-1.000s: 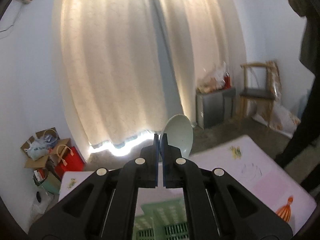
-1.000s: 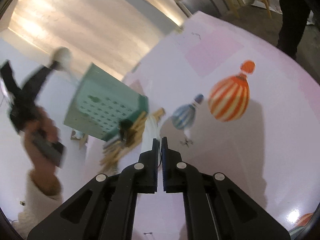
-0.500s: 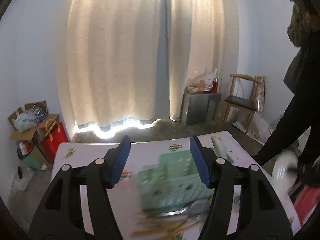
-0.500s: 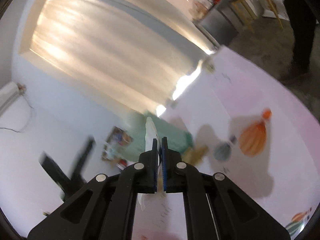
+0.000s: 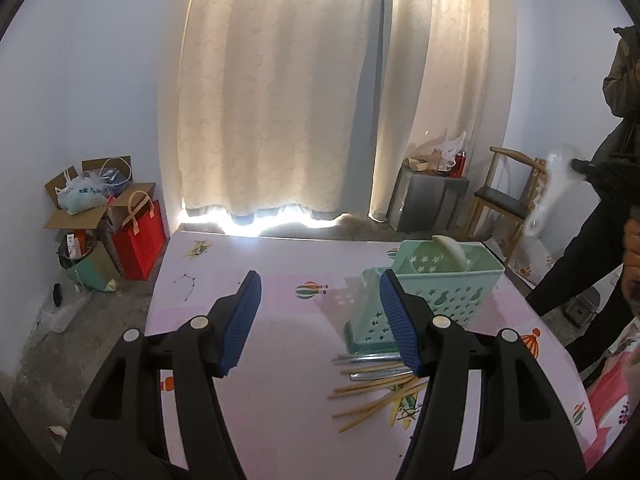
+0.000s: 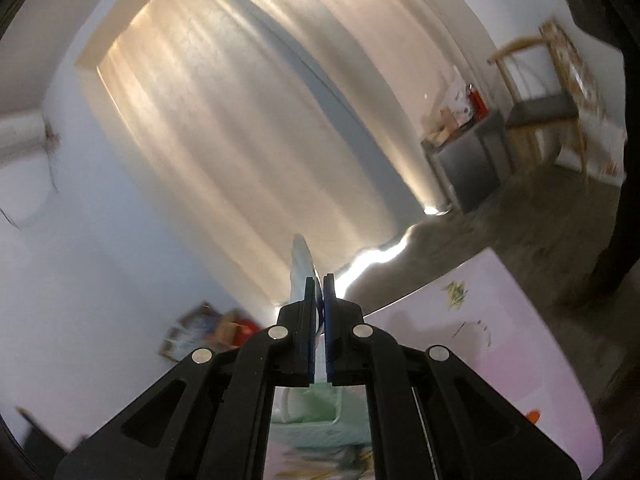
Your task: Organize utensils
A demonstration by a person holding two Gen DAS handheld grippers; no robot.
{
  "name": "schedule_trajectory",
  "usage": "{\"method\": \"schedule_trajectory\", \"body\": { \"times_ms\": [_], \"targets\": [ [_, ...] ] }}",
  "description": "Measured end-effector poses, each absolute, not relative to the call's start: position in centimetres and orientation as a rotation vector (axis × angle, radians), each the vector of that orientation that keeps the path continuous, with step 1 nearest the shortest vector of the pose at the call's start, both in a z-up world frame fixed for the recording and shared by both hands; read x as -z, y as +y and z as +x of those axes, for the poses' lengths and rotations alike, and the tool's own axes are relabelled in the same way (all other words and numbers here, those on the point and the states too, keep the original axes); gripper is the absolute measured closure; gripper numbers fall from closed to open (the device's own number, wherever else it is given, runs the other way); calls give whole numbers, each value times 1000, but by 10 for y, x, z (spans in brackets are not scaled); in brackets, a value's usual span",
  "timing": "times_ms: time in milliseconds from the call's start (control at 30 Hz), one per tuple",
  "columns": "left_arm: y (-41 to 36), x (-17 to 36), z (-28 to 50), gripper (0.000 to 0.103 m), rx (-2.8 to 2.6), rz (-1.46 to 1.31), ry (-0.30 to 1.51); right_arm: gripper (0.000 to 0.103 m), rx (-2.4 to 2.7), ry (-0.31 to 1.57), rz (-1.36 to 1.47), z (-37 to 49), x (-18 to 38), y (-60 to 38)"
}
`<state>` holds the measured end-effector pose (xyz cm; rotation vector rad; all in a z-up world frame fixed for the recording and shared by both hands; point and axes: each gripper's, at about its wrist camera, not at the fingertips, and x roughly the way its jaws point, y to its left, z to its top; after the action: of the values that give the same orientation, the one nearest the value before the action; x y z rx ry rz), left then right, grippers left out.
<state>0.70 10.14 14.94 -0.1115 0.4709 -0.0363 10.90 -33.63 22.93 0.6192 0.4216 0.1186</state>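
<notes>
1. Left gripper (image 5: 320, 322): jaws apart at a middling width, nothing between the blue pads (image 5: 240, 322); opened within the last second, steady since.
2. Right gripper (image 6: 319, 320): jaws nearly closed, clamped on a pale spoon (image 6: 302, 268) seen edge-on, its bowl rising past the fingertips toward the curtain (image 6: 248, 128).
3. Same spoon in the left wrist view: blurred white shape (image 5: 554, 188) at the far right, held aloft, well clear of the table (image 5: 280, 352).
4. Green perforated utensil holder (image 5: 444, 292): upright on the pink tabletop, partly hidden behind the left gripper's right-hand finger; 1 pale spoon bowl (image 5: 450, 250) standing in its rear compartment, leaning against the rim.
5. Loose utensils: wooden chopsticks (image 5: 372, 398) fanned across the table just in front of the holder, mixed with metal handles (image 5: 370, 366); exact count not readable.
6. Holder in the right wrist view: blurred green mass (image 6: 320, 416) directly below the closed jaws.
7. Background: wooden chair (image 5: 508, 200), grey cabinet (image 5: 428, 200), red bag (image 5: 138, 240) beside cardboard boxes.
</notes>
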Motion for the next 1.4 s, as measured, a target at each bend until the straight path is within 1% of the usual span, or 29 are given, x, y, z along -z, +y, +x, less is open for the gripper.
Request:
{"method": "schedule_trajectory", "body": {
  "times_ms": [133, 267, 333, 400, 433, 467, 533, 633, 767, 833, 933, 1033, 1100, 1167, 1400],
  "targets": [
    [104, -147, -1, 45, 27, -101, 476, 99, -51, 447, 432, 133, -215, -293],
    [104, -146, -3, 45, 21, -85, 477, 99, 32, 417, 125, 127, -194, -232],
    [104, -145, -2, 45, 24, -89, 486, 98, -6, 417, 119, 119, -186, -216],
    [104, -141, 0, 45, 29, -102, 503, 93, -49, 461, 183, 118, -171, -213],
    [104, -139, 1, 45, 29, -109, 510, 85, -67, 479, 209, 116, -163, -212],
    [105, -138, 2, 45, 33, -119, 519, 70, -77, 491, 222, 114, -161, -211],
    [104, -133, 4, 45, 43, -135, 542, 52, -88, 531, 256, 113, -152, -214],
    [100, -124, 7, 45, 60, -124, 572, 52, -87, 562, 340, 103, -143, -224],
    [92, -100, 12, 45, 67, -96, 635, 51, -16, 590, 508, 77, -114, -261],
    [91, -90, 14, 45, 70, -102, 669, 51, -52, 657, 606, 70, -90, -270],
    [89, -79, 16, 45, 83, -119, 702, 51, -115, 829, 683, 61, -43, -266],
    [86, -71, 18, 45, 94, -127, 723, 51, -150, 908, 757, 56, -13, -260],
    [85, -65, 20, 45, 97, -129, 738, 56, -196, 939, 830, 58, 5, -254],
    [85, -60, 21, 45, 94, -136, 751, 65, -223, 956, 882, 58, 16, -250],
    [90, -51, 22, 45, 90, -173, 769, 67, -247, 952, 936, 70, 17, -240]
  ]
}}
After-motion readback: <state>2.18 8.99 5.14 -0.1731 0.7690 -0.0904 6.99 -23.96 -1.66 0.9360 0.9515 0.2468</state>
